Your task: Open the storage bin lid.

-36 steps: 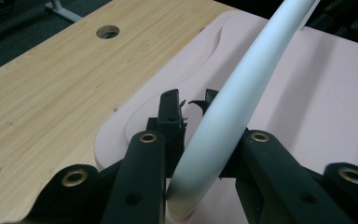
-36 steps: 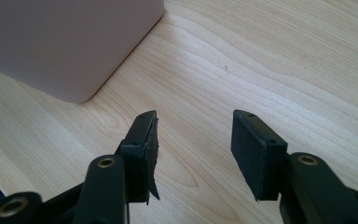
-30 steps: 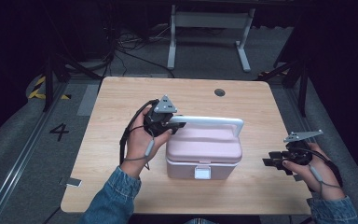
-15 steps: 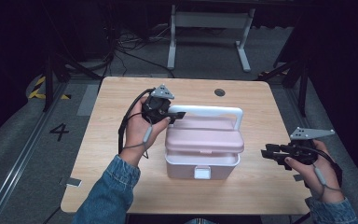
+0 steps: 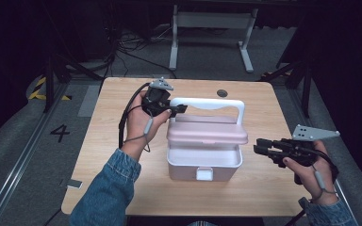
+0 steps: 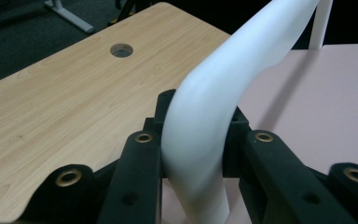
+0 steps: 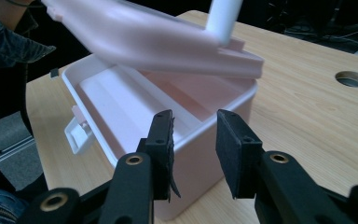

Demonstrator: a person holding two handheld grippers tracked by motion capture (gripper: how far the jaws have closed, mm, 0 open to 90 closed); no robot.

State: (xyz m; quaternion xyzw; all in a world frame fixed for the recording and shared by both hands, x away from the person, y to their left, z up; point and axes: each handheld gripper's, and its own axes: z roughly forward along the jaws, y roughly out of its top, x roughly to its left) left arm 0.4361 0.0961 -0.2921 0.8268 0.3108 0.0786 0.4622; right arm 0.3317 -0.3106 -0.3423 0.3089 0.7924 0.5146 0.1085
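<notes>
A pink box point(image 5: 203, 165) with a white latch point(image 5: 204, 174) stands mid-table. Its lid point(image 5: 207, 134) is tilted up off the base, front edge raised. My left gripper point(image 5: 176, 110) is shut on the left corner of the white handle point(image 5: 207, 102). In the left gripper view the handle point(image 6: 214, 107) fills the gap between the jaws of that gripper point(image 6: 198, 154), which have just been easing apart slightly. My right gripper point(image 5: 259, 148) hovers right of the box, apart from it. Its jaws have just been closing and are open with nothing between them point(image 7: 196, 149), facing the box wall point(image 7: 98, 126) and the lid point(image 7: 144, 37).
The wooden table point(image 5: 122, 132) has a cable hole point(image 5: 222, 93) near its far edge. A white table frame point(image 5: 207, 28) stands on the dark floor beyond. A "4" mark point(image 5: 60, 133) is on the floor to the left. A denim sleeve point(image 5: 103, 193) crosses the front left.
The lid has gone from lying on the box to tilted up, lifted by the handle in my left gripper. My right gripper rose a little and its jaws narrowed.
</notes>
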